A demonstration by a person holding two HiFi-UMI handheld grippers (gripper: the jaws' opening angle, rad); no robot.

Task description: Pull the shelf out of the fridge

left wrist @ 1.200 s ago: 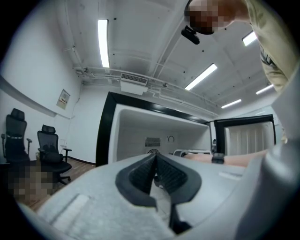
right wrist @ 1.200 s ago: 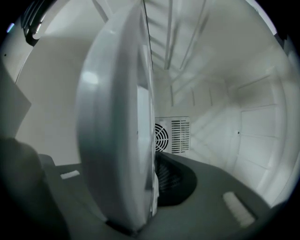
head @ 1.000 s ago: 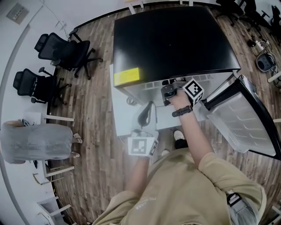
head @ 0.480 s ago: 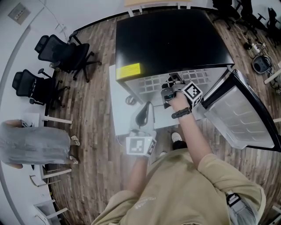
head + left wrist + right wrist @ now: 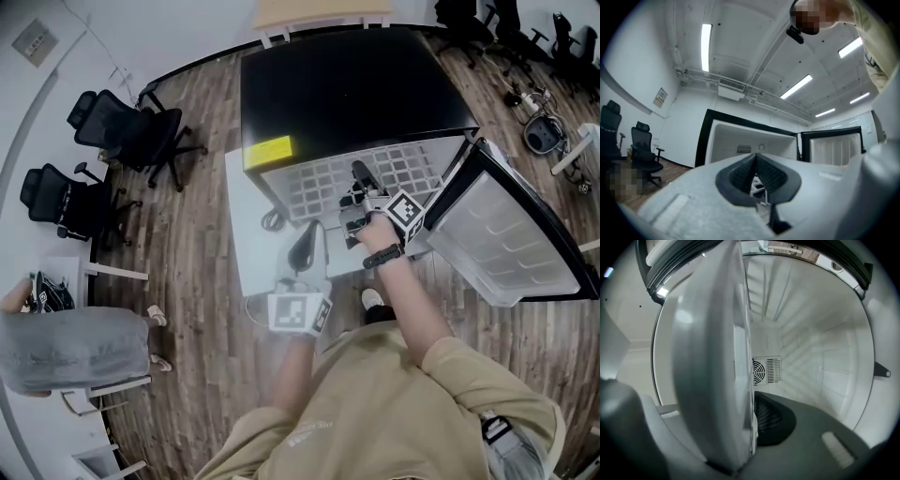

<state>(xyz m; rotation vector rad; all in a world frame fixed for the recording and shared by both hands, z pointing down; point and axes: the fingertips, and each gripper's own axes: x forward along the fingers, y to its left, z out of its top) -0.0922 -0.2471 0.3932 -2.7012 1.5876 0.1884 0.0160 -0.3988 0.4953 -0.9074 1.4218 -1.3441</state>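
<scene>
A black-topped fridge stands on a wood-plank floor, its door swung open to the right. Black office chairs sit near the white wall. The white grid shelf juts partly out of the fridge, its front edge pinched in the right tongs. The left tongs hang just before it, pressed together on nothing.

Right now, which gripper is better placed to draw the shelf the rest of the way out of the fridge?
Right. The right gripper is shut on the shelf, already partly out of the fridge. The left gripper is shut on nothing and sits short of the shelf, nearer the person.
</scene>
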